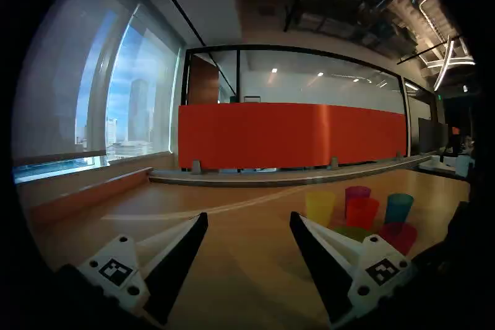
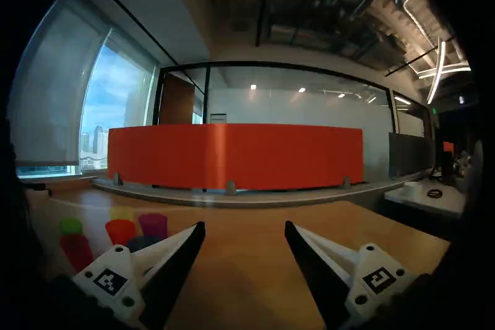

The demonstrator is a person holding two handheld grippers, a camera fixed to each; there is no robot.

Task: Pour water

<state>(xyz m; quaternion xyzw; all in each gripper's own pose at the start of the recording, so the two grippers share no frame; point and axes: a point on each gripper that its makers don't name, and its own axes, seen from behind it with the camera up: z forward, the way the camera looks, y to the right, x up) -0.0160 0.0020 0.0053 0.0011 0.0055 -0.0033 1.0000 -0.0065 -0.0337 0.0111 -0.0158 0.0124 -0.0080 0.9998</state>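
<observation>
The plastic cups stand close together in one cluster on the wooden table [image 1: 241, 280]. In the left gripper view I see a yellow cup [image 1: 320, 207], a purple cup [image 1: 357, 194], an orange-red cup [image 1: 362, 212] and a teal cup [image 1: 399, 207]. A green cup [image 1: 352, 232] and a red cup [image 1: 400, 237] stand nearer to me. They are translucent, and I cannot tell whether any of them holds water.

The cluster is on the right side of my left claw [image 1: 247, 215], just behind its right finger, which covers part of the green cup. This claw is held wide apart, with nothing between the fingers, only bare table.

In the right gripper view the same cluster [image 2: 120, 230] is at the left, behind the left finger of my right claw [image 2: 244, 225]. This claw is also spread wide and grips nothing.

Beyond the table runs a long orange partition [image 1: 291, 135], and behind it a glass wall [image 2: 297, 107]. A big window [image 1: 133, 107] at the left shows blue sky and towers. At the far right stands a white desk [image 2: 427, 200] with a white mug [image 2: 411, 189] on it and a dark monitor [image 2: 408, 153] behind it.
</observation>
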